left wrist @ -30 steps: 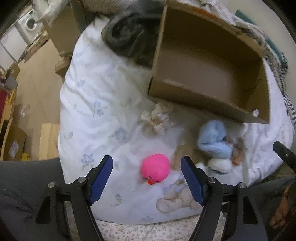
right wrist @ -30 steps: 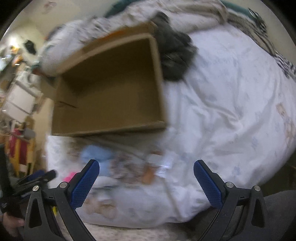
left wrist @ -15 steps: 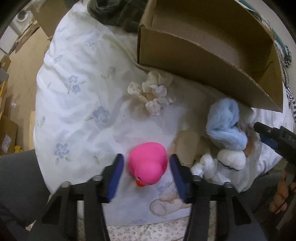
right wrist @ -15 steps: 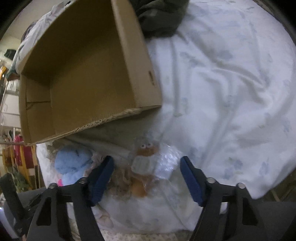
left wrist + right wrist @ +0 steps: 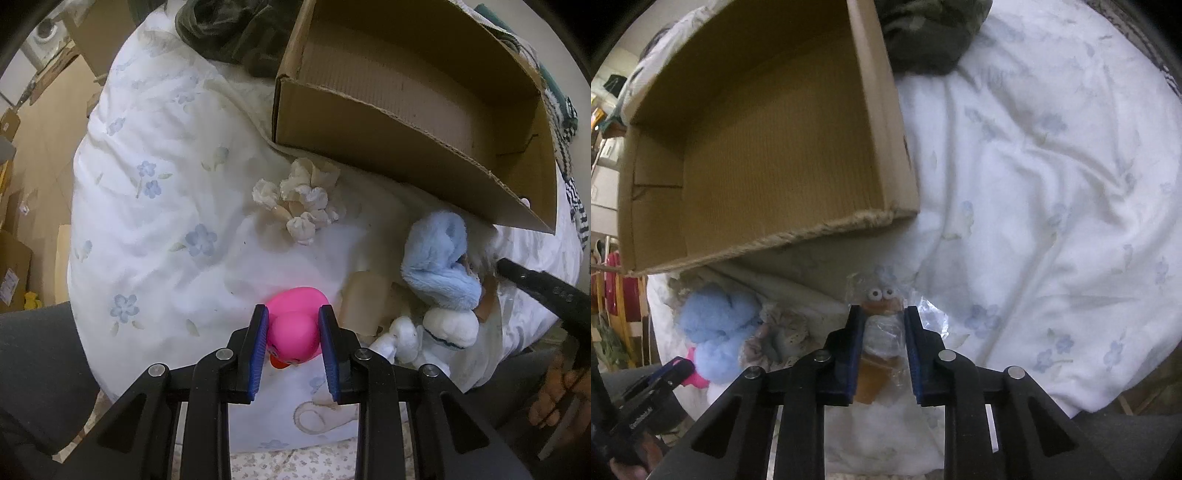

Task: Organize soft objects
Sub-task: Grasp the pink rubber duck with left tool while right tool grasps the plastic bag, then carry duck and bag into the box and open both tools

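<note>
- Left hand-held gripper (image 5: 291, 334) was pinched on the pink duck (image 5: 295, 326), one blue pad against each side of its head. The orange beak pointed back toward the camera.
- The duck sat on the bed (image 5: 155, 206), near the bed's near edge, on the white floral duvet.
- Right hand-held gripper (image 5: 882, 332) was pressed onto the plastic-wrapped googly-eyed toy (image 5: 881, 325). Its eyes and orange upper part showed just beyond the pads; the pale wrapped body lay between them.
- That toy lay on the duvet just in front of the near wall of the cardboard box (image 5: 768, 147), close to the bed's near edge.
- Count: one cardboard box, open-topped, nothing visible inside.
- Count: one pink duck and one wrapped googly-eyed toy, each held.
- Count: one blue plush (image 5: 439, 266) touching a white plush (image 5: 436, 332), lying between the two grippers, the blue one partly under the box's near corner.
- Count: one cream fabric bundle (image 5: 299, 203) on the duvet, beyond the duck, just beside the box's near wall.
- Count: one dark garment (image 5: 923, 33) heaped at the far corner of the box.
- Whether the blue and white plush were one toy or two: could not tell.
</note>
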